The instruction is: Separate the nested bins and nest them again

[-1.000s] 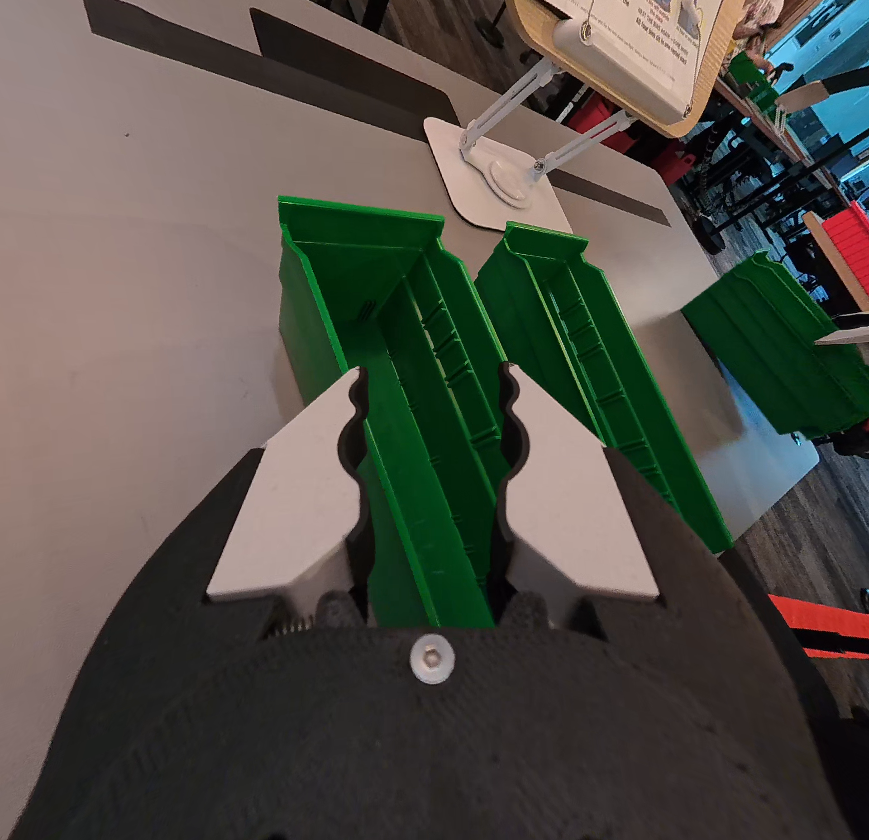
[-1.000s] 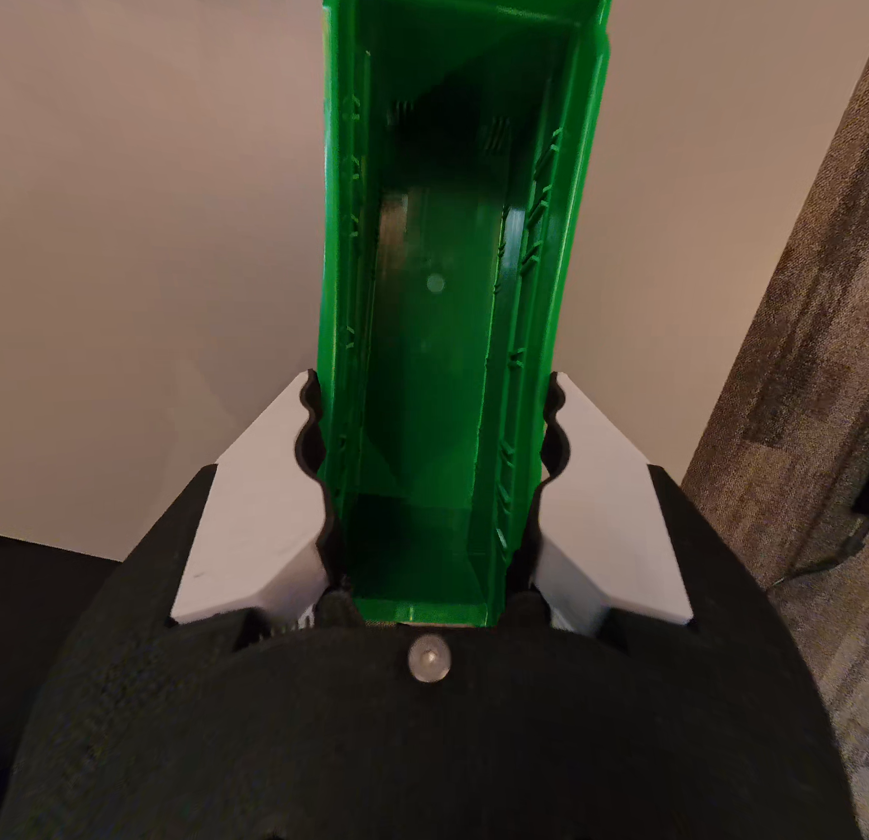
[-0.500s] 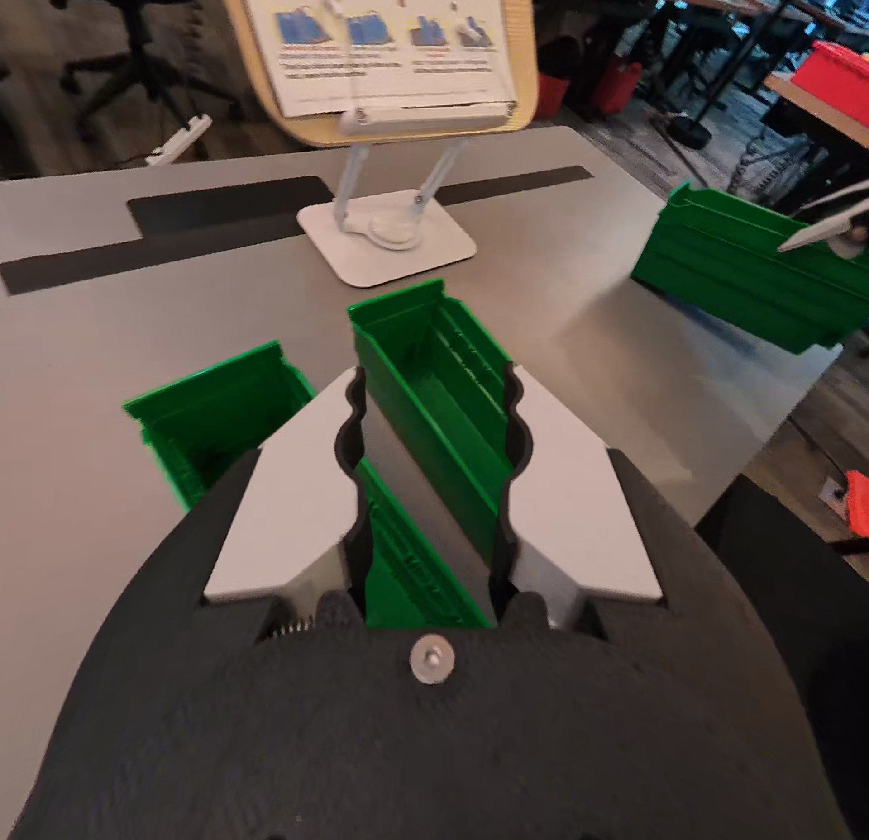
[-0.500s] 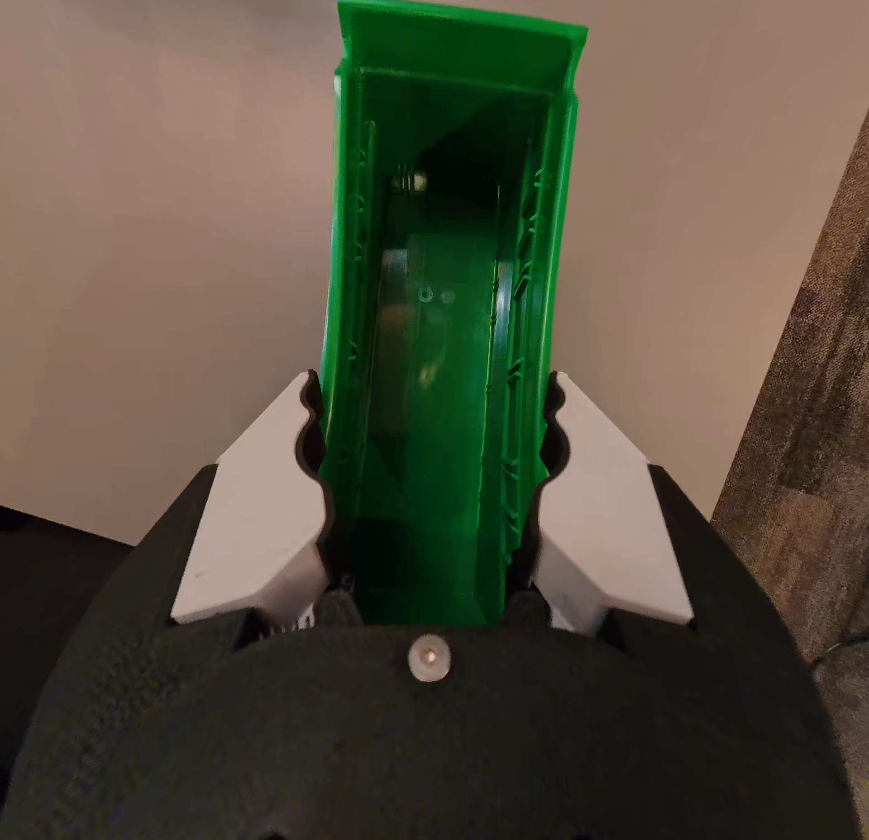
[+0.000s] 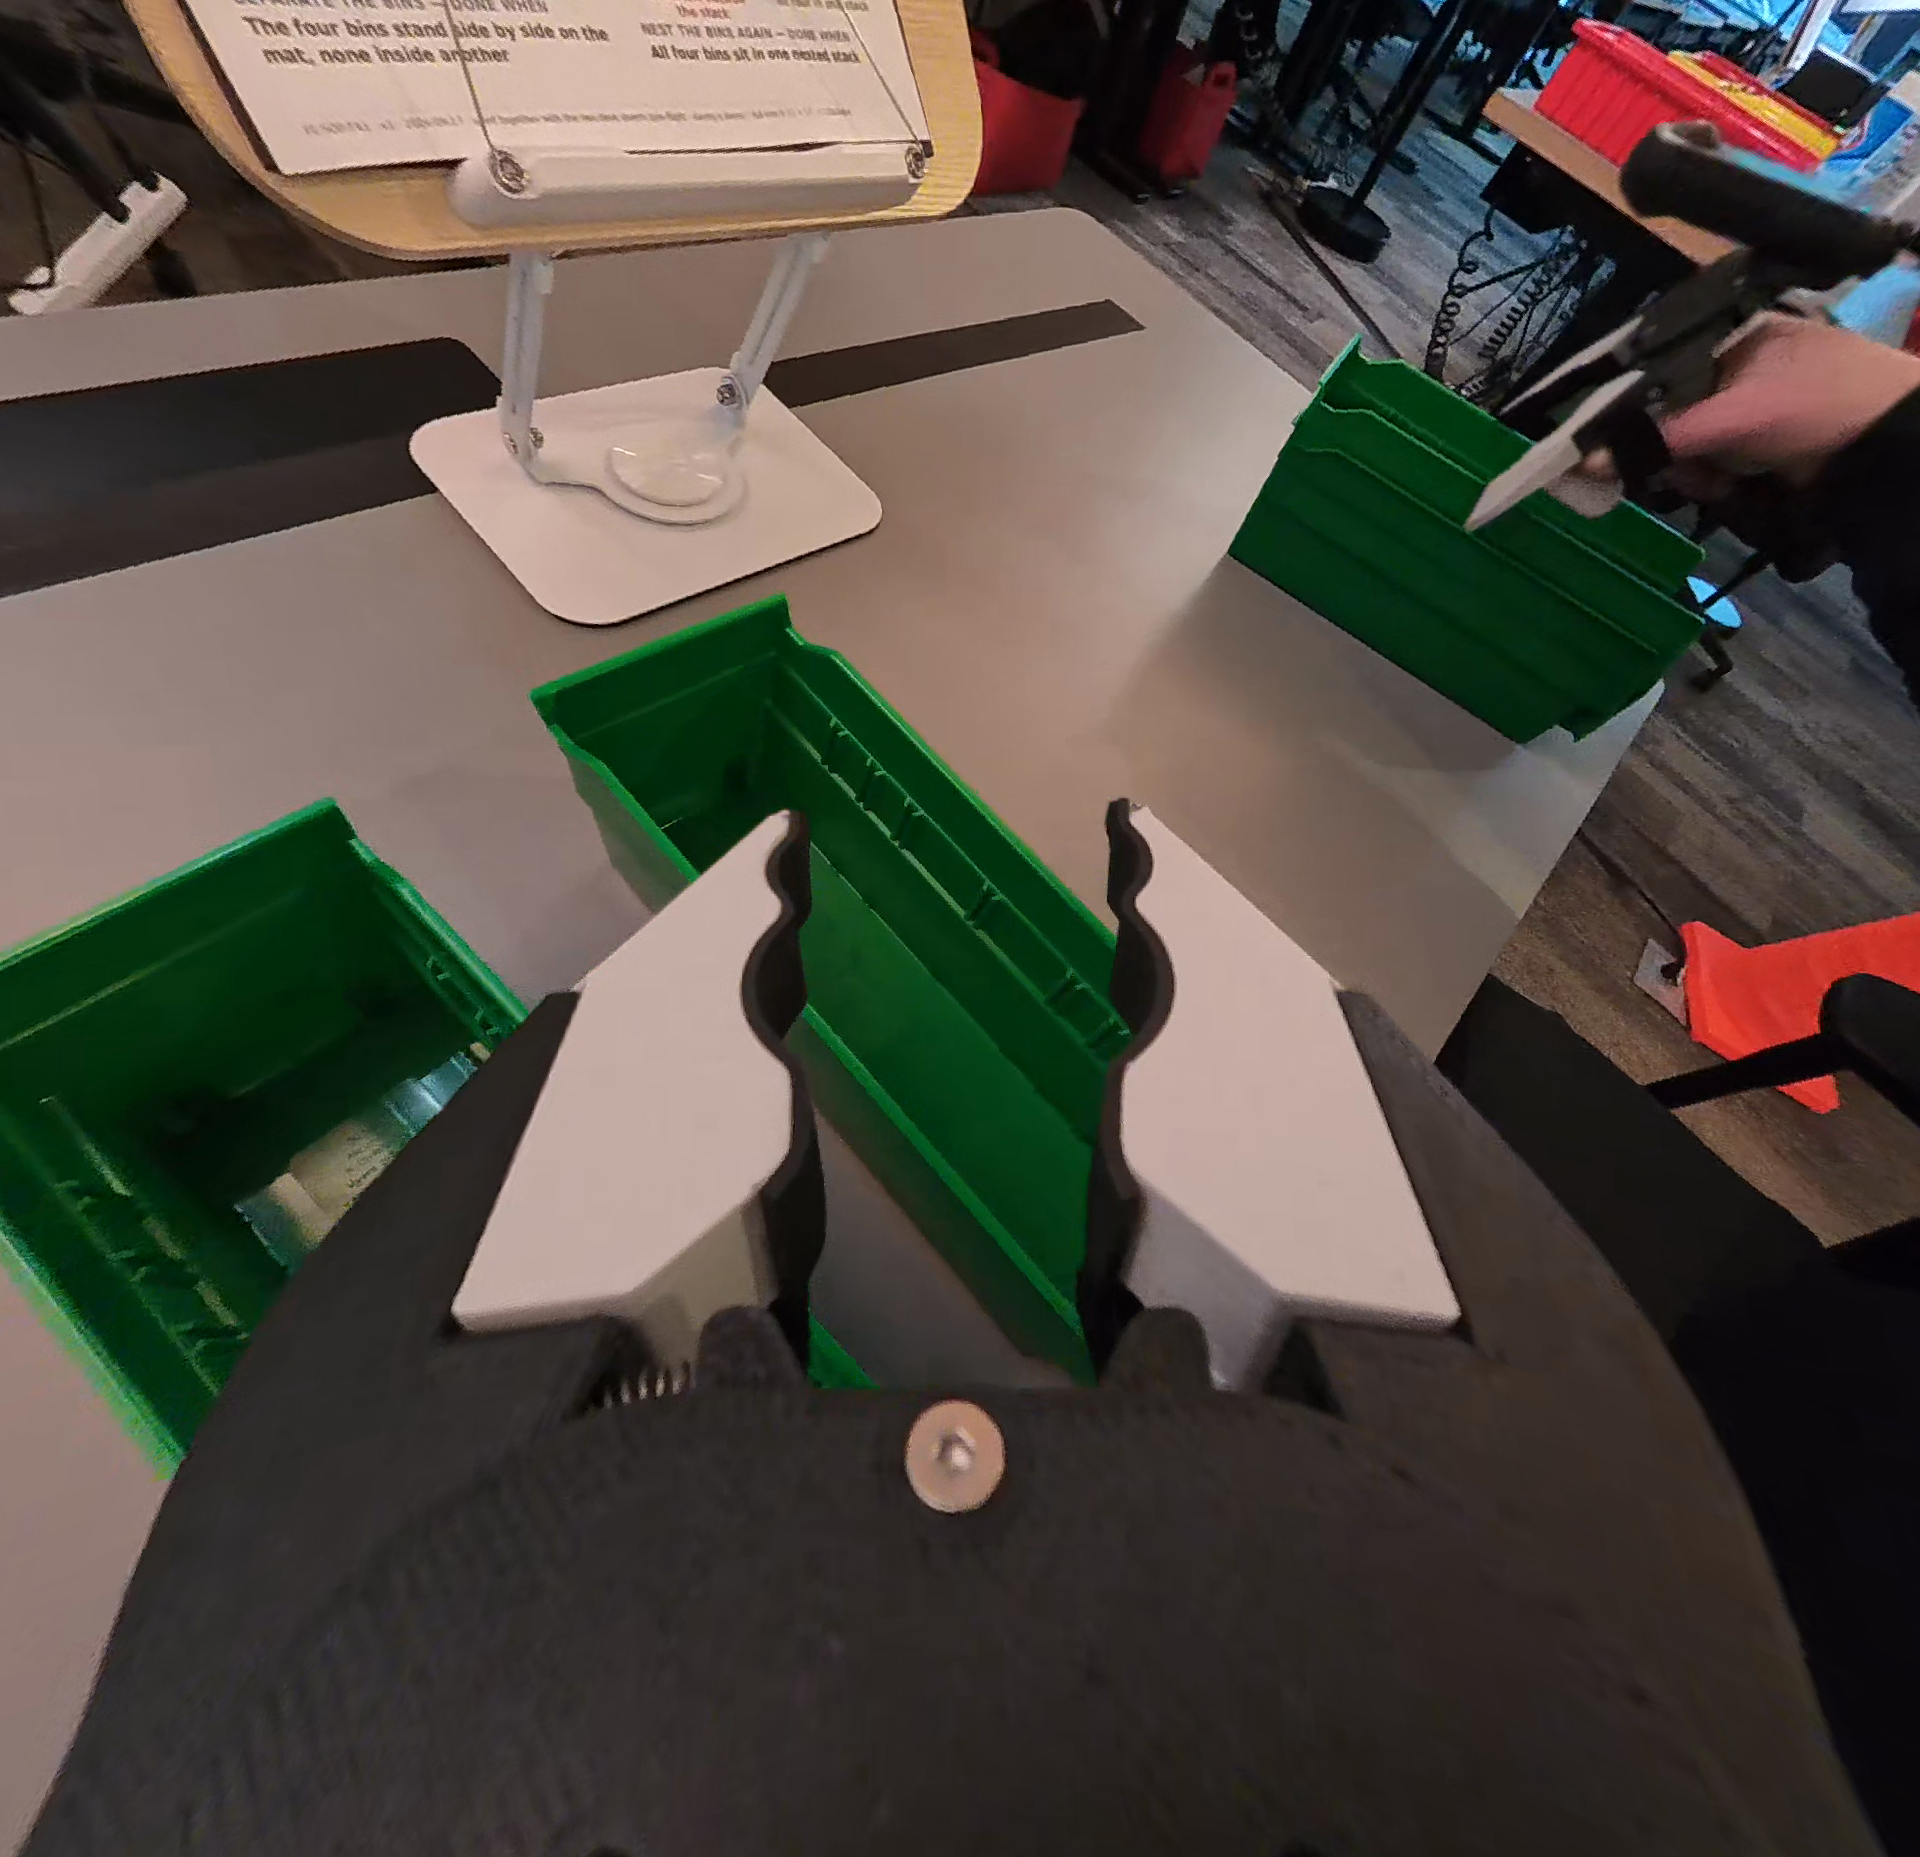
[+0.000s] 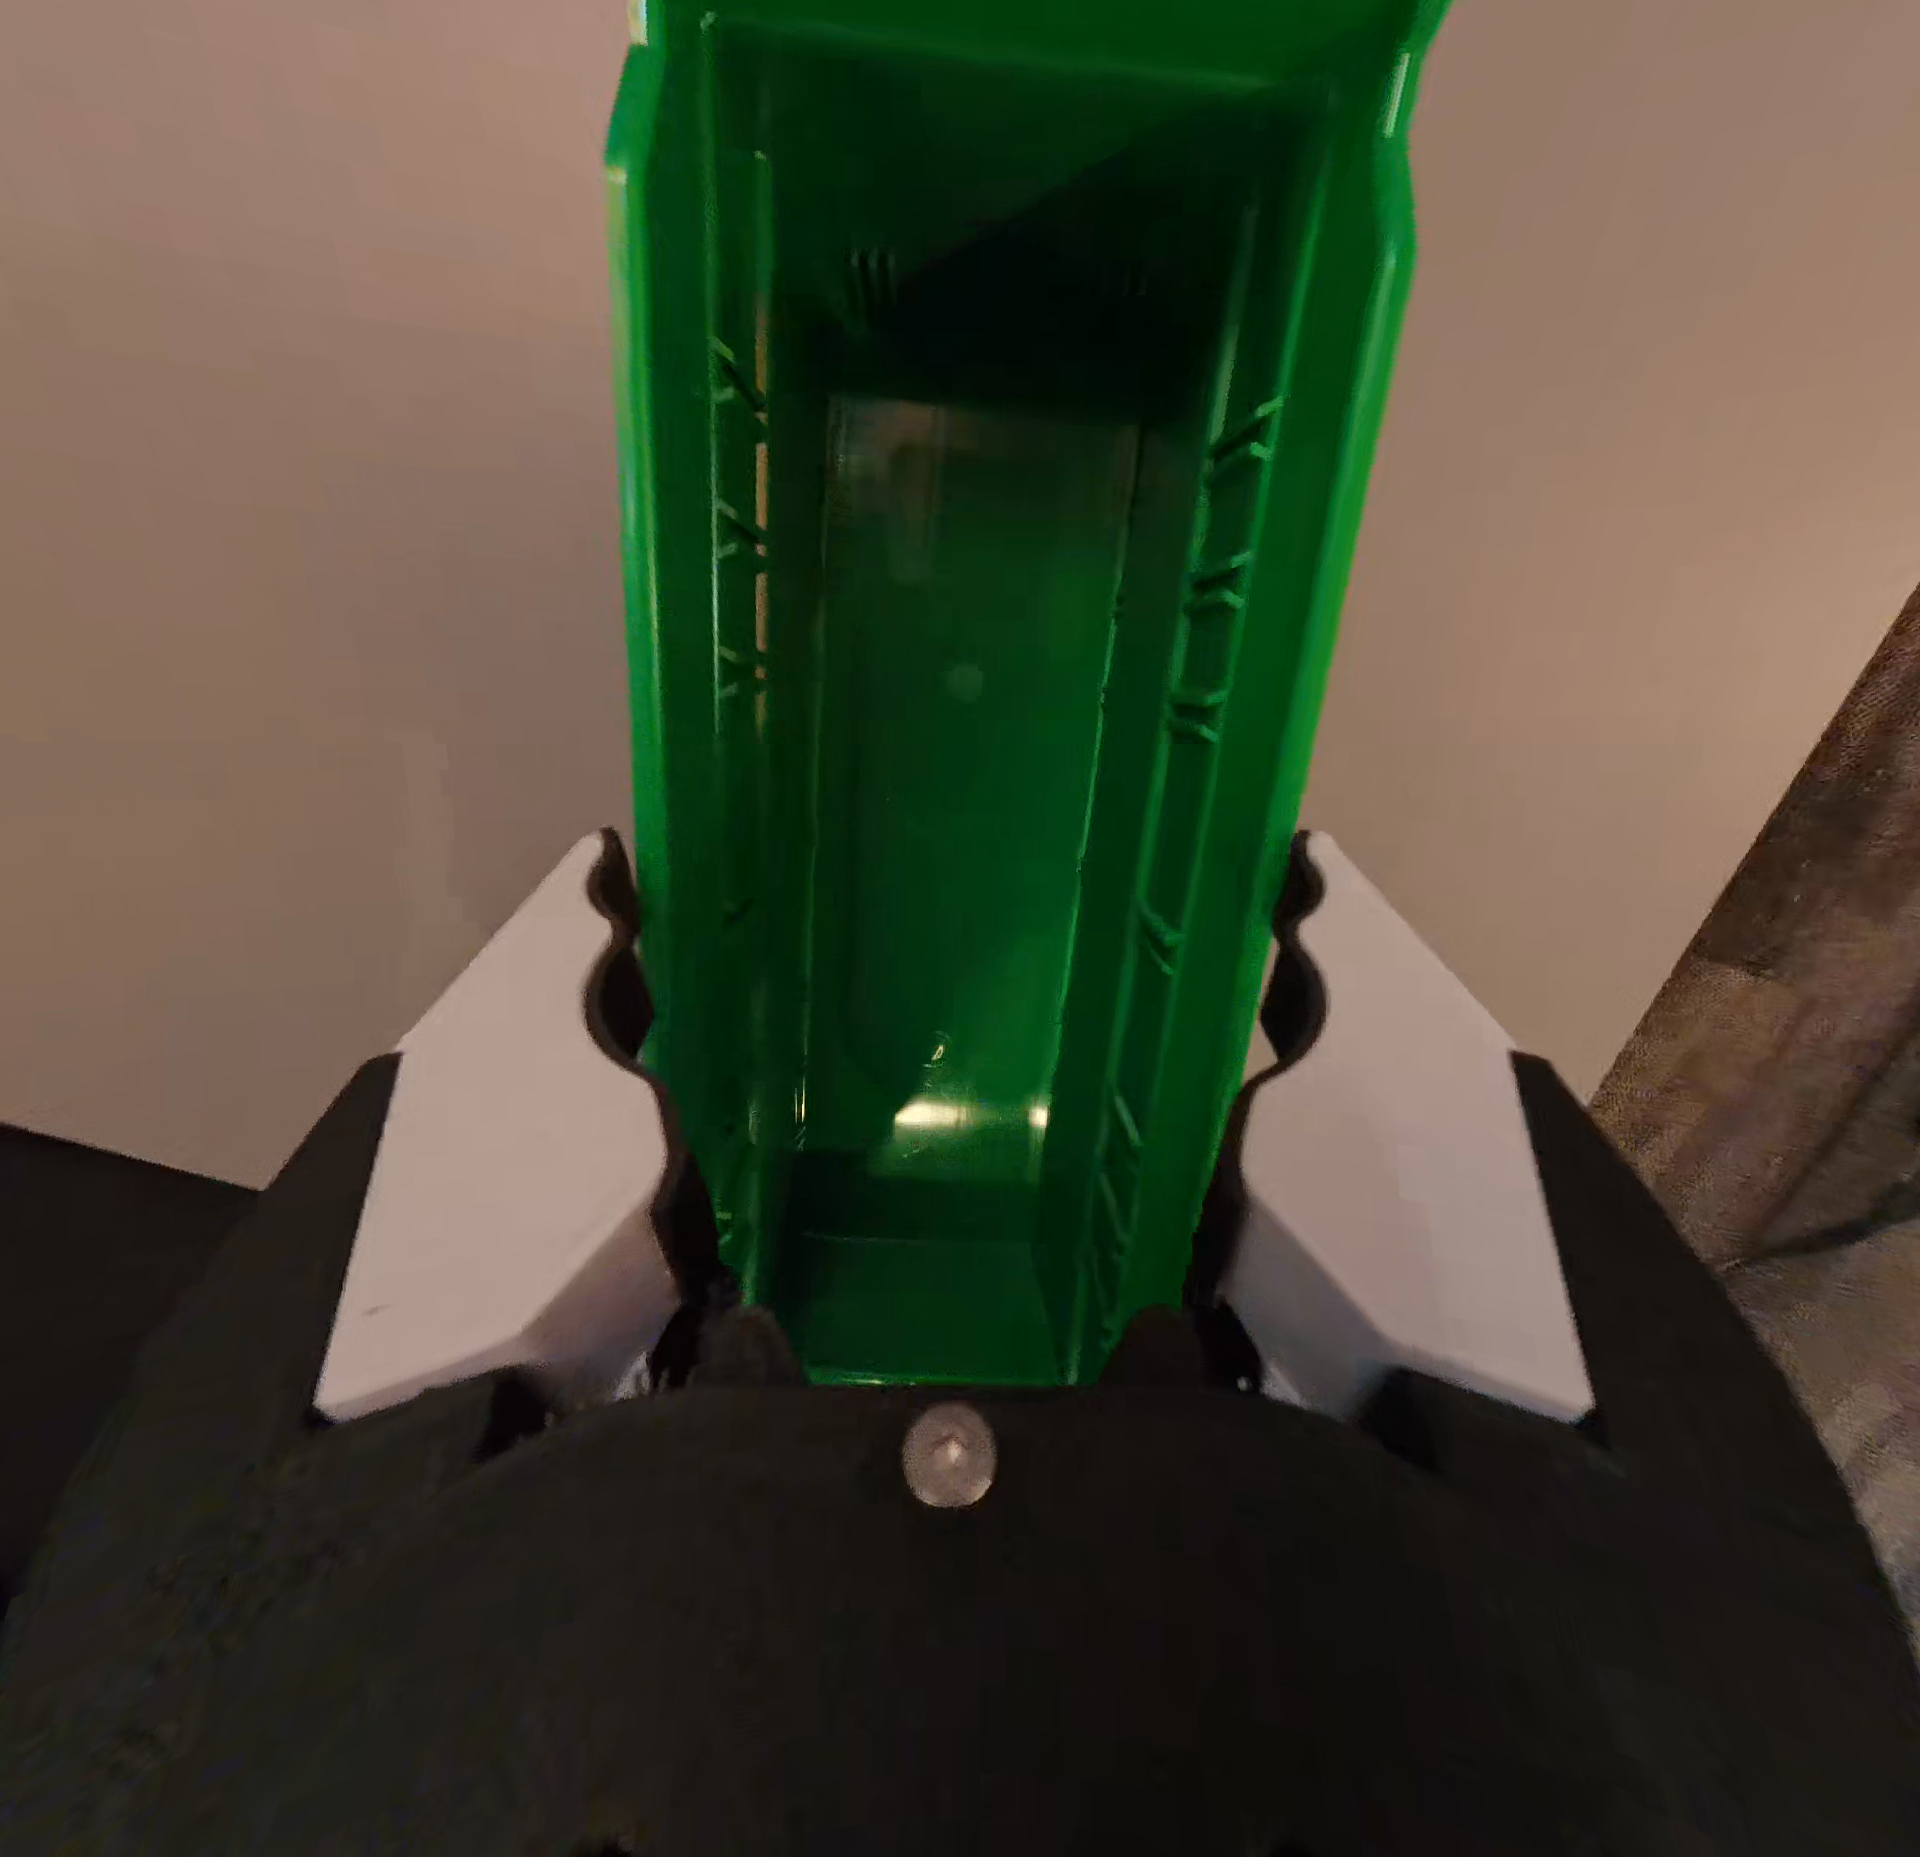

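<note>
Two green bins stand open side by side on the grey table (image 5: 1039,519): the left bin (image 5: 208,1059) and the middle bin (image 5: 894,872). My left gripper (image 5: 951,820) is open and empty, hovering above the near end of the middle bin. My right gripper (image 6: 954,841) is shut on the side walls of a third green bin (image 6: 966,560) at its near end. In the left wrist view that bin (image 5: 1455,581) is at the table's right edge, with the right gripper (image 5: 1527,457) and a hand (image 5: 1787,415) on it. I cannot tell whether another bin is nested inside.
A document stand with a white base (image 5: 644,498) and a board (image 5: 582,93) stands at the back of the table, beside a black strip (image 5: 208,425). The table's right edge drops to carpet with an orange object (image 5: 1787,986). Red bins (image 5: 1662,82) sit on a far table.
My left gripper, still open, has drawn back from the left bin's wall and swung right over the middle bin. The right gripper kept its hold and brought its bin in over the table's right edge.
</note>
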A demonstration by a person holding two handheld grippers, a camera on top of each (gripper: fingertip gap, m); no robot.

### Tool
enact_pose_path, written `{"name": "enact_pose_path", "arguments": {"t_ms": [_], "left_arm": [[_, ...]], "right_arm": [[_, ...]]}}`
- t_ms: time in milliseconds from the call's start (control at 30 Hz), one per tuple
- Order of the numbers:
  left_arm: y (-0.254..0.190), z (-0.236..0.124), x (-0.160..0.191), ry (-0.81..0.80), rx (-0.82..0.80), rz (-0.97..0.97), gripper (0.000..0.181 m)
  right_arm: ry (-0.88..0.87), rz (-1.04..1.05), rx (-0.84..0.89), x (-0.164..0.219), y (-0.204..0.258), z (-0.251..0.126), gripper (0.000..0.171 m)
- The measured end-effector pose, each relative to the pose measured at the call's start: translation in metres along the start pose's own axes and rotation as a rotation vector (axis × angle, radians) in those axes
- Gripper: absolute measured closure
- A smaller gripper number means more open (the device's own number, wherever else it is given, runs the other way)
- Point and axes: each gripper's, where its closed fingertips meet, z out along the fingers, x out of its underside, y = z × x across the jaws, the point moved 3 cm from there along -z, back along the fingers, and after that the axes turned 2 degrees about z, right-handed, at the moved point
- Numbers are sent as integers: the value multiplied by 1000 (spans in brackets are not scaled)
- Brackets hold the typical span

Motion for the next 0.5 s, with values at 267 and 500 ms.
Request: {"name": "enact_pose_path", "arguments": {"t_ms": [267, 500], "left_arm": [[-2, 1, 1, 3, 5, 5, 126], [-21, 14, -1, 32, 37, 44, 126]], "right_arm": [[-49, -6, -15, -8, 2, -2, 75], [-146, -13, 4, -12, 1, -16, 79]]}}
